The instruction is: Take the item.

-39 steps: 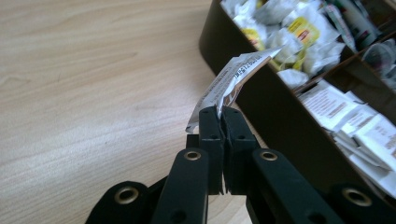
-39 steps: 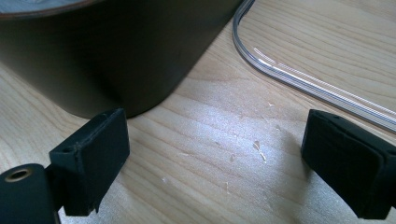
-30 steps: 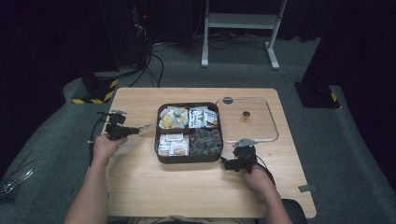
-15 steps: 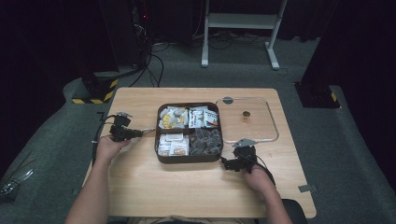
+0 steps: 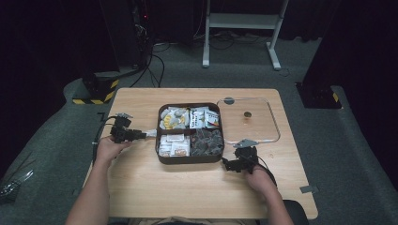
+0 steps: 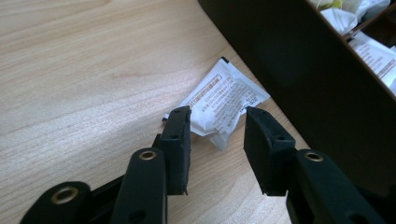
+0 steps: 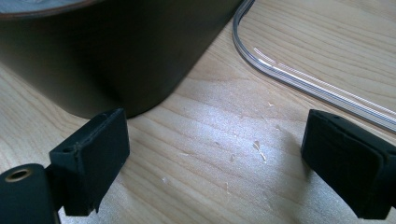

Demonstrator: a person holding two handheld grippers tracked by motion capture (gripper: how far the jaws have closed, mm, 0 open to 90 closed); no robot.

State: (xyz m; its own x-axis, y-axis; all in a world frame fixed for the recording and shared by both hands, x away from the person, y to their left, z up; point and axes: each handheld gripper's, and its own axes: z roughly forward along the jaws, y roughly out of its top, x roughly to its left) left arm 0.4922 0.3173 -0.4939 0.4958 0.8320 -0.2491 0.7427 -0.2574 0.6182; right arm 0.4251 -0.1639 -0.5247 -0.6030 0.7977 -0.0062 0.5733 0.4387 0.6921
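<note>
A small white printed packet (image 6: 219, 95) lies flat on the wooden table against the outer left wall of the dark brown compartment box (image 6: 299, 60). My left gripper (image 6: 217, 116) hovers right over the packet's near end. Its jaws have just been opening, and the pads stand apart on either side of the packet without pressing on it. From above, the left gripper (image 5: 146, 134) points right at the box (image 5: 187, 161), with the packet (image 5: 151, 133) at its tips. My right gripper (image 7: 217, 135) rests wide open with nothing in it by the box's front right corner (image 7: 126, 46).
The box's compartments hold white packets, yellow-white wrapped pieces and dark items. A clear lid (image 5: 274, 131) lies flat to the right of the box, and its rim (image 7: 299, 79) runs just beyond the right gripper (image 5: 231, 164). Bare wood lies in front of the box.
The left gripper has dipped slightly toward the table beside the box, with the white packet at its tips. The right gripper has kept still.
</note>
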